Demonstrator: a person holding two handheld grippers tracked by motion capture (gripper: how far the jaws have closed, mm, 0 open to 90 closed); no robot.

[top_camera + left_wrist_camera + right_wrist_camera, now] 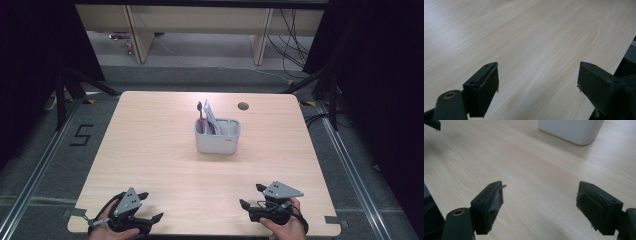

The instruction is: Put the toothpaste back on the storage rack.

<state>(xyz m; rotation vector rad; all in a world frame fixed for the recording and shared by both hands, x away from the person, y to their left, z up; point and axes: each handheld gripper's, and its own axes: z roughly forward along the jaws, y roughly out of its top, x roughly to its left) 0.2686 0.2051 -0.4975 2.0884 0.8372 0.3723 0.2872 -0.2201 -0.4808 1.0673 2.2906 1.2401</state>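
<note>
Both grippers rest at the near edge of the pale wood-grain table (150, 150), well apart from the white plastic two-compartment holder (217, 141) that stands upright near the table's middle. A toothbrush with a dark head and reddish handle (200, 116) stands in the holder's left compartment, and a white and magenta tube or sachet (211, 120) leans just beside it; whether the two touch cannot be told. Judging by this layout, no handling is in hand at this moment: the hands sit at a rest pose, either at the start of a reach or with the items already stowed.

If a pick is next, it calls for a long forward reach toward the holder and a pinch from above on one of the thin upright items, likely with the other gripper steadying the light holder.

The left gripper (537, 80) has its jaws spread wide, with bare table between them and nothing held. The right gripper (539, 200) is likewise wide open and empty, pointed toward the holder's base, which sits ahead of it.
</note>
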